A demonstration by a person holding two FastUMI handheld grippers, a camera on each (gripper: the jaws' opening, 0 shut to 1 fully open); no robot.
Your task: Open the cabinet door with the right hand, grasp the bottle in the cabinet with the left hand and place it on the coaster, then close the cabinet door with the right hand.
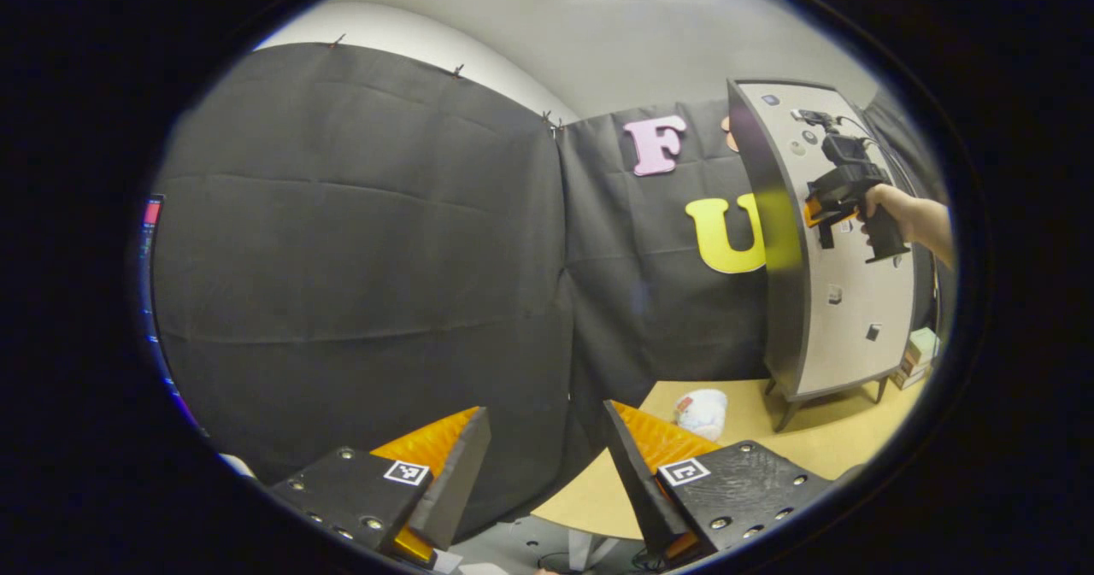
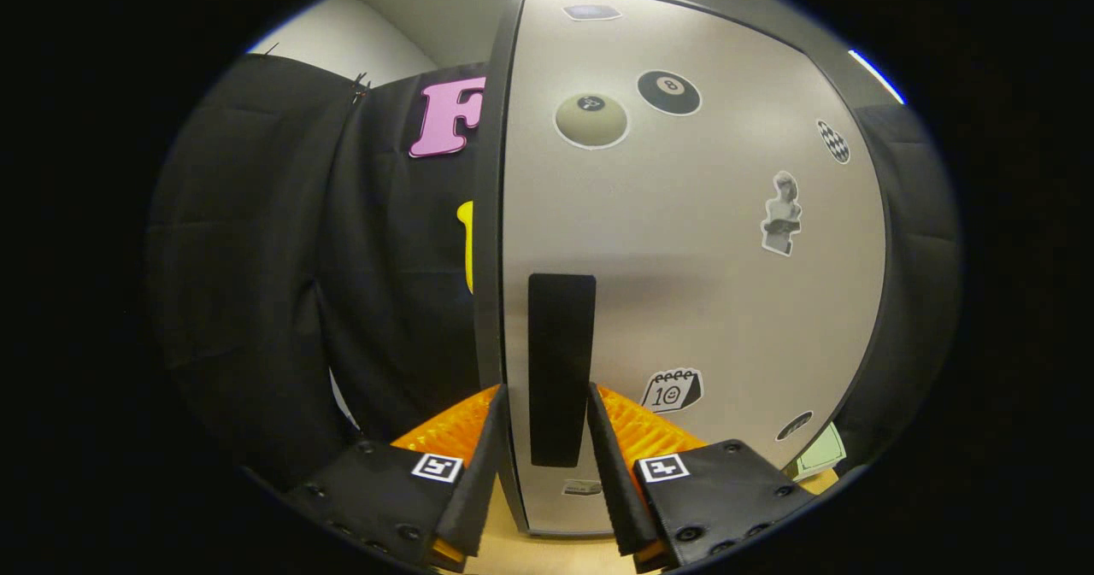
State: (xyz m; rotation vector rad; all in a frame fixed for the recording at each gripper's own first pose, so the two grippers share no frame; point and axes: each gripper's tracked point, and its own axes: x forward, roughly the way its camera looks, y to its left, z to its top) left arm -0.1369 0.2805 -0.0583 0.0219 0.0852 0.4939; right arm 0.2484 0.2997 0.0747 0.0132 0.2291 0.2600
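Black draped cloth hangs left of the cabinet point(image 1: 833, 302) in the left gripper view, where the left gripper point(image 1: 547, 464) hovers with its ridged fingers point(image 1: 637, 464) spread wide, nothing between them. Below the cabinet a tan table point(image 1: 820, 442) carries a crumpled white object point(image 1: 702, 413) too blurred to name; it lies left of the cabinet's splayed feet. The cabinet stands upright, a dark-edged box with a pale, matte door point(image 2: 684, 242) dotted with stickers. Its door is shut, so the bottle and anything else inside is hidden. At the cabinet's front, a hand point(image 1: 893, 212) holds the right gripper point(image 1: 825, 208) against the door; its fingertips are hard to make out from there. Small boxes point(image 1: 919, 353) sit right of the cabinet, cut off at the edge.

In the right gripper view, the right gripper's fingers point(image 2: 620, 464) stand either side of the tall black rectangular handle point(image 2: 560, 370) near the cabinet door's left edge, close to it; whether they press on it cannot be told. Round ball stickers point(image 2: 628, 105) sit above the handle, a bust sticker point(image 2: 782, 214) to its right.
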